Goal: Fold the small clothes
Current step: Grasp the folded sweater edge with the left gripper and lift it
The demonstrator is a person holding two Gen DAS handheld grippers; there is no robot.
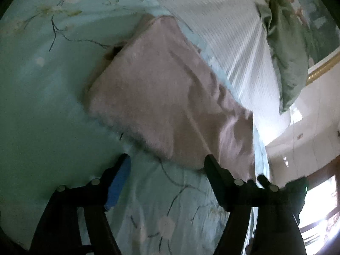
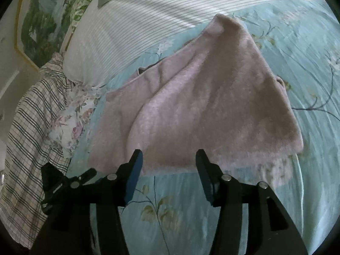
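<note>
No containers here, just the bed (image 2: pixel 244 201) with a pale blue floral sheet. The pink garment (image 2: pixel 208 106) lies flat on it, folded over on itself. It's fuzzy and fleece-like, roughly a tapered slab with one raw fringed edge nearest me. In the right view its long axis runs from my tools up to a narrow end near the white striped pillow (image 2: pixel 136 27). My left tool (image 1: pixel 166 161) is spread, nothing between the fingers, just short of the near edge. My right tool (image 2: pixel 169 157) is also spread and empty, tips at the hem. Plaid cloth (image 2: pixel 27 127) bunched at the bed's left side.
</note>
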